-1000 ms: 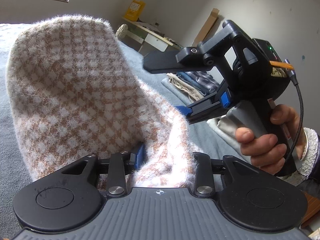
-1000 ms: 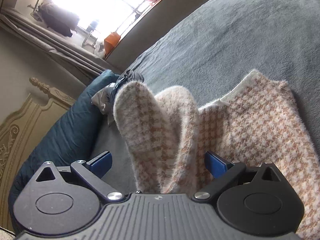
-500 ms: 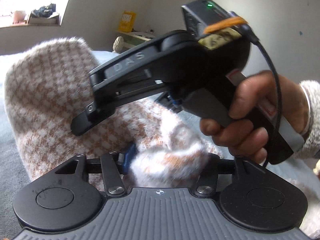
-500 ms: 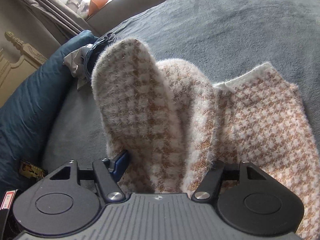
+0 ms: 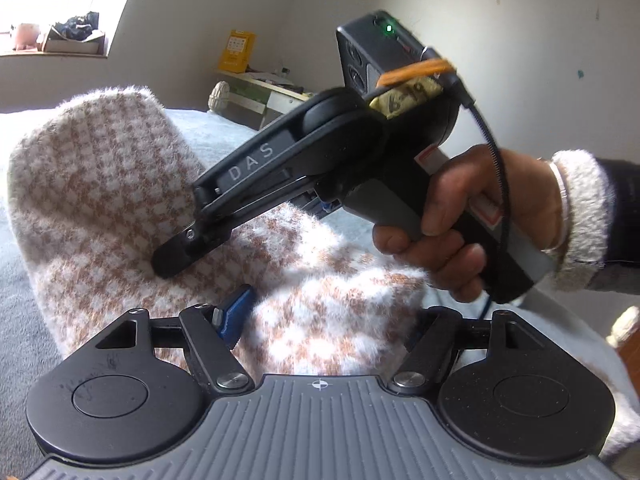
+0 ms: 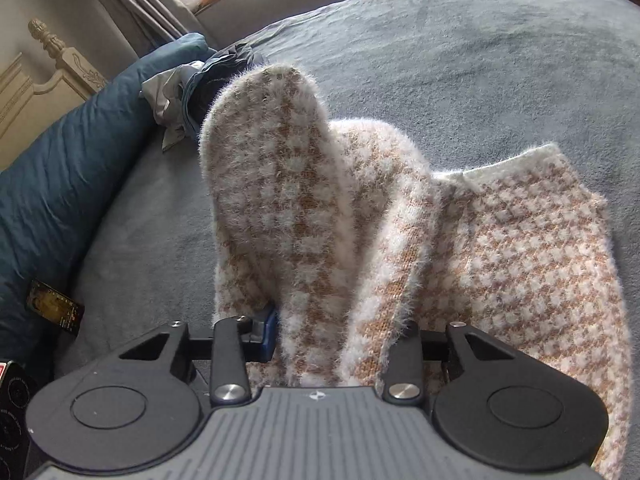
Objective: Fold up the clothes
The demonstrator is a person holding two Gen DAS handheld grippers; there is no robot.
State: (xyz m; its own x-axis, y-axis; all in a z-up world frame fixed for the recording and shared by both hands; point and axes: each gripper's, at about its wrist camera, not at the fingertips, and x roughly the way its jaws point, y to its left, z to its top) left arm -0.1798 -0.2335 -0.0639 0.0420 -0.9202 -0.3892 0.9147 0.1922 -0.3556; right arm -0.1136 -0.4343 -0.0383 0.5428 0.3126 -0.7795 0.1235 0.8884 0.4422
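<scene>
Both grippers' fingers (image 5: 234, 316) clamp sweater (image 6: 520, 248) | folds (fuzzy) between fingers (image 6: 266, 330)

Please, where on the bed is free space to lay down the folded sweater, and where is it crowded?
Free: the grey blanket beyond the houndstooth sweater, toward the far edge. A narrower bare strip lies between the sweater and the blue pillow. Crowded: the crumpled dark clothes near the pillow's far end.

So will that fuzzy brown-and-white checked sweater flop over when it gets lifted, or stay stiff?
Probably flop: the fuzzy brown-and-white checked sweater bends in soft rounded folds where the right gripper holds it up. It looks light, since its raised flap stands without sagging flat. Its fluffy fibres likely help it stay put in the left gripper rather than slip.
</scene>
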